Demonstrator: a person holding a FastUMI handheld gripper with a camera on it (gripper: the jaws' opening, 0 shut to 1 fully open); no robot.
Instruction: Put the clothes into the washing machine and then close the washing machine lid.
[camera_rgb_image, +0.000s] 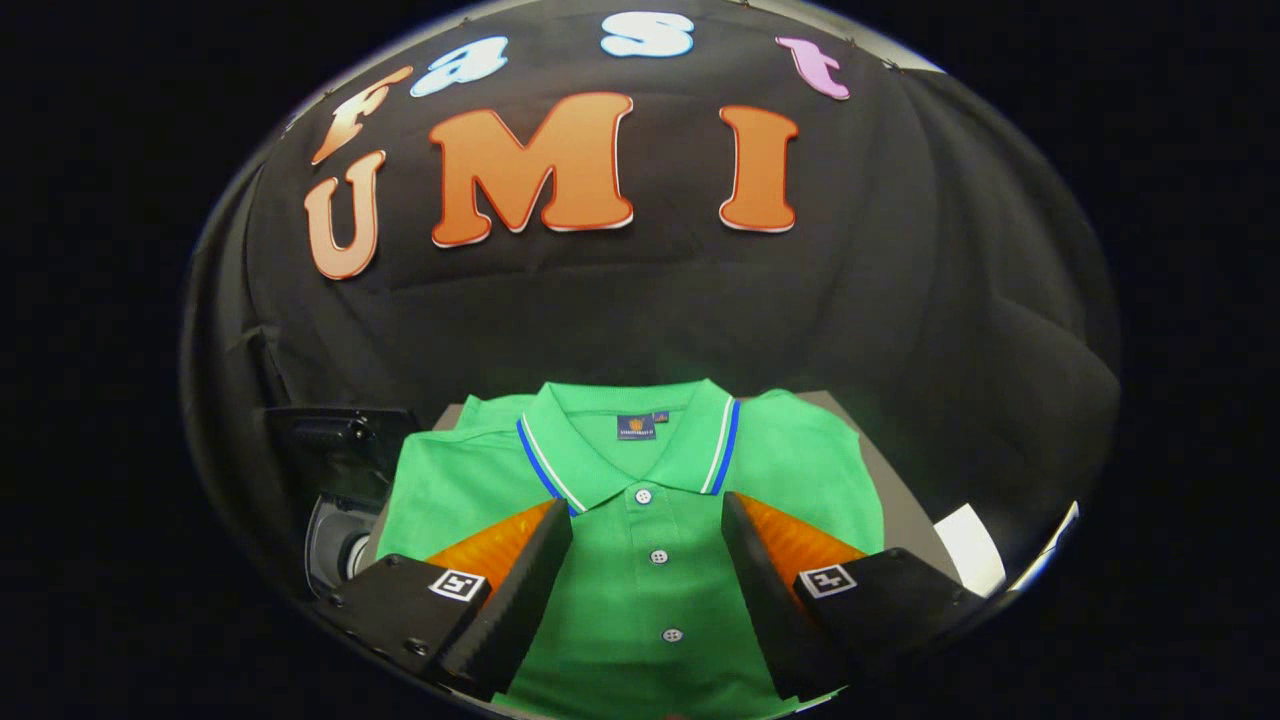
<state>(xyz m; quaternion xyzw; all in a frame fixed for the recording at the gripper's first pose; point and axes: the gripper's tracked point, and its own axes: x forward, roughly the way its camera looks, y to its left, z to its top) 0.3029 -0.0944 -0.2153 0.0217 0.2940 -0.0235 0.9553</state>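
Note:
A folded green polo shirt (640, 470) with a blue-and-white trimmed collar and a buttoned placket lies flat on a grey surface (905, 500). My gripper (647, 512) hovers over its chest, open, with one finger on each side of the button placket and the collar just ahead of the tips. Nothing is held between the fingers. To the left of the shirt sits a dark washing machine (335, 490) whose lid stands raised; part of its round drum opening shows beside the left finger.
Black cloth forms the booth's wall behind the shirt. A white sheet (970, 545) lies to the right of the shirt, beyond the right finger. The grey surface shows as a bare strip along the shirt's right side.

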